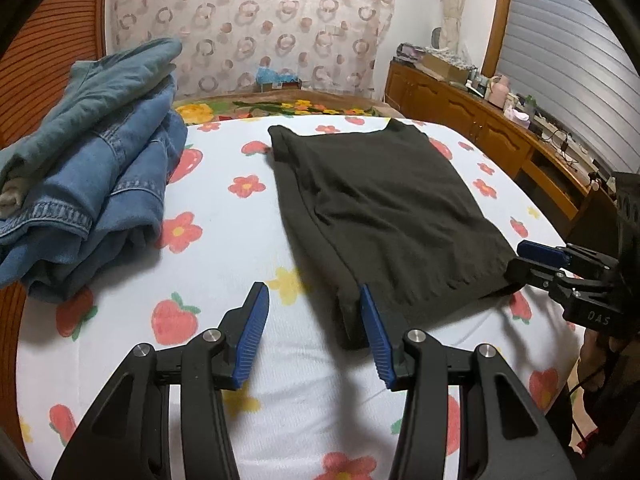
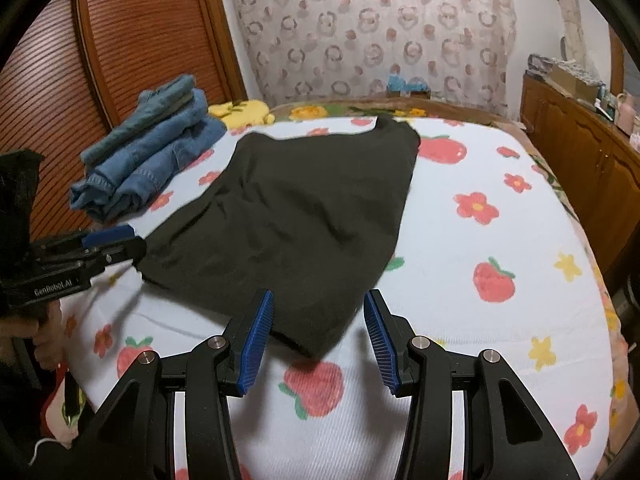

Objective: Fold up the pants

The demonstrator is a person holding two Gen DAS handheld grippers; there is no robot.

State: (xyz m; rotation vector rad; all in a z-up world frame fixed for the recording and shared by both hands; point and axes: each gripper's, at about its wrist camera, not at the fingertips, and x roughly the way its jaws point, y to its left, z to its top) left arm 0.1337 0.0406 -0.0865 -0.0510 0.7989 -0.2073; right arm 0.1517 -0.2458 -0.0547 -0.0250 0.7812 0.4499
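Observation:
Dark olive pants (image 1: 384, 208) lie folded flat on the bed, a rough rectangle running away from me. My left gripper (image 1: 314, 294) hovers open at their near left corner; its right finger overlaps the cloth edge and nothing is pinched. In the right wrist view the same pants (image 2: 288, 216) spread out ahead, and my right gripper (image 2: 319, 300) stands open with the near right corner of the cloth lying between its fingers, untouched by the pads. Each gripper shows in the other's view: the right gripper (image 1: 518, 259) at the far corner, the left gripper (image 2: 134, 240) at its corner.
The bed sheet (image 1: 224, 240) is white with strawberries and flowers. A pile of blue jeans (image 1: 92, 184) sits at the back left (image 2: 152, 160). A wooden cabinet (image 2: 580, 152) with clutter on top runs along the right side. A louvred wooden door (image 2: 140, 40) stands left.

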